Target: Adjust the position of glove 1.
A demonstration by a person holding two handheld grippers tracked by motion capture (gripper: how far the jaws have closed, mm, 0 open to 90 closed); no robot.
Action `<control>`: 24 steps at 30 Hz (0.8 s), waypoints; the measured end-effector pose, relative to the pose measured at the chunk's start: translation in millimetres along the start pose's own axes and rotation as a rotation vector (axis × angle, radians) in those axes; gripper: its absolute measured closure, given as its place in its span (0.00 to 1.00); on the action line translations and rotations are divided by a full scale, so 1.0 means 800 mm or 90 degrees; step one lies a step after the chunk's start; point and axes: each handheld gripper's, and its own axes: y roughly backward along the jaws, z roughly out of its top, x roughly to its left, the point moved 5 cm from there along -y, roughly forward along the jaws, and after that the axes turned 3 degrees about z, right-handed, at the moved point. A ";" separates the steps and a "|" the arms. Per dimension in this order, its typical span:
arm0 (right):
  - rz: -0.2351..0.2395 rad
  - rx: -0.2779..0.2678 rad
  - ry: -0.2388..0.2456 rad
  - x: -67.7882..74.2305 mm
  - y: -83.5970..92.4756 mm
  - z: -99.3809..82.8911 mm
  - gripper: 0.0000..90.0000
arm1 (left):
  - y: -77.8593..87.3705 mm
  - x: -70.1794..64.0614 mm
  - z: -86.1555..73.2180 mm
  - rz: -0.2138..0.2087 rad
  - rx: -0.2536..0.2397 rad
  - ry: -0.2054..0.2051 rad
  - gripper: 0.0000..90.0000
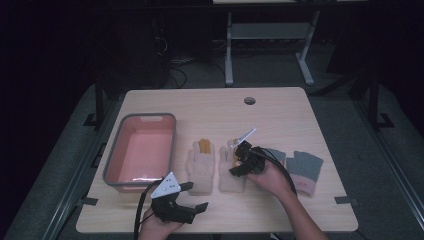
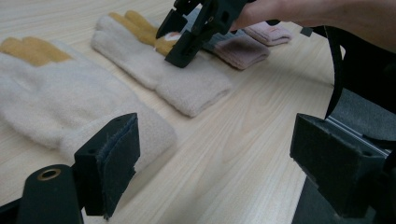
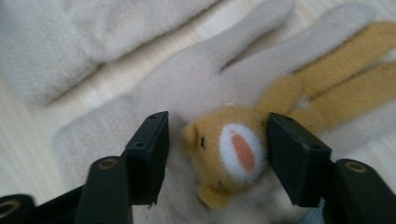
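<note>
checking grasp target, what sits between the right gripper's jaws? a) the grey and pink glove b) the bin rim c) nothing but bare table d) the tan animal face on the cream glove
d: in the right gripper view the open right gripper straddles the tan animal face sewn on the cream glove.

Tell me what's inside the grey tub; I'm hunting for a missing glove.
The tub holds nothing on its visible pink floor. A tool covers its near right corner; gloves lie beside it.
</note>
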 end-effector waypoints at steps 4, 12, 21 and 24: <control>-0.022 0.006 0.005 -0.002 -0.002 -0.001 0.56 | 0.000 0.001 -0.001 0.001 0.000 0.005 0.18; -0.045 0.015 0.017 0.001 -0.003 -0.002 0.61 | 0.002 0.002 0.001 0.004 -0.003 0.006 0.18; -0.030 0.004 -0.002 -0.002 0.000 -0.002 0.66 | 0.003 0.002 0.001 0.009 -0.006 0.006 0.18; -0.032 0.005 0.002 -0.002 0.001 -0.001 0.66 | 0.003 0.003 0.000 0.009 -0.005 0.009 0.18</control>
